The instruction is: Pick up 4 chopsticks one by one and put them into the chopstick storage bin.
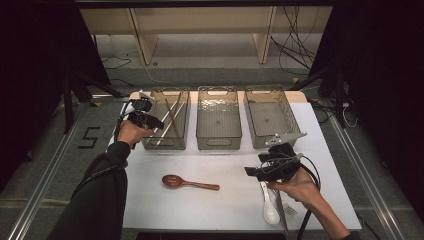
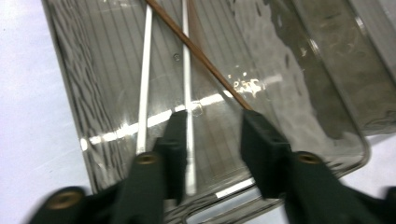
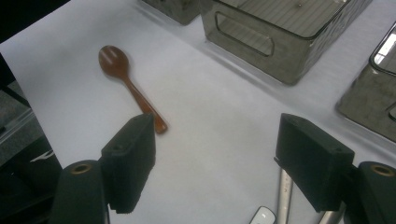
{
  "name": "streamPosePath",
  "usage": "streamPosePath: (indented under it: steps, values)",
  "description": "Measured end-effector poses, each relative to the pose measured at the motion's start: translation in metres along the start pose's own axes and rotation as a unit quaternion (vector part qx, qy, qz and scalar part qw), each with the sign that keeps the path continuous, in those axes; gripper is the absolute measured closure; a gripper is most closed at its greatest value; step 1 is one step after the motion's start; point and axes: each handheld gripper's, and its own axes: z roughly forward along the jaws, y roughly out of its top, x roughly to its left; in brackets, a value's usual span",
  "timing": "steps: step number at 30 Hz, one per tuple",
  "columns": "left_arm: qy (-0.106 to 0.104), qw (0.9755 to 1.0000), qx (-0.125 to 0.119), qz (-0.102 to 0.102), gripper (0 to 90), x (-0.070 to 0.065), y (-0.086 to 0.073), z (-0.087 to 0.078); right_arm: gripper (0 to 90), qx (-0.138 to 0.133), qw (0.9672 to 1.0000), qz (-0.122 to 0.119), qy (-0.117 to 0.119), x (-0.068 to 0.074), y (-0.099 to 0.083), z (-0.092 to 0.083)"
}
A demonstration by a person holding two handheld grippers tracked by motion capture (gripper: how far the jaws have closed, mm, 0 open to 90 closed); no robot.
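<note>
My left gripper [image 1: 155, 122] hovers over the near left part of the left clear bin [image 1: 165, 144]. In the left gripper view its jaws [image 2: 212, 123] stand apart, open, with nothing pressed between them. Two white chopsticks [image 2: 144, 84] and a brown chopstick [image 2: 201, 56] lie on the bin floor; the brown one's end reaches the right jaw's tip. My right gripper [image 1: 252, 172] is open wide [image 3: 215, 130] just above the table at the near right. A brown wooden spoon [image 1: 187, 182] [image 3: 126, 79] lies to its left. A white spoon [image 1: 270, 207] and a fork [image 1: 288, 210] lie under that hand.
Three clear bins stand in a row at the table's far side; the middle bin [image 1: 218, 143] and the right bin [image 1: 260, 143] hold nothing that I can see. The white mat [image 1: 225, 165] is bare between the bins and the brown spoon.
</note>
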Motion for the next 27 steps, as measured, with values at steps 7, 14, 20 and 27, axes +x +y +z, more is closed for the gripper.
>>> streamPosePath:
  steps: [7, 14, 20, 27]
  values:
    - [-0.047, 0.9983, -0.031, 0.014, 38.2, -0.009, -0.006, -0.018, 28.8, -0.005, 1.0000, 0.001, -0.002, -0.001, -0.001, -0.002]
    - [-0.094, 0.9919, -0.059, 0.064, 29.5, -0.029, -0.023, -0.042, 28.4, -0.008, 1.0000, 0.000, -0.003, -0.001, -0.003, -0.004]
    - [-0.122, 0.9837, -0.067, 0.114, 25.2, -0.053, -0.042, -0.055, 28.2, -0.006, 1.0000, 0.003, -0.005, -0.001, -0.006, -0.004]
    - [-0.140, 0.9768, -0.058, 0.151, 22.6, -0.072, -0.059, -0.056, 28.0, -0.003, 0.9999, 0.004, -0.015, -0.002, -0.012, -0.005]
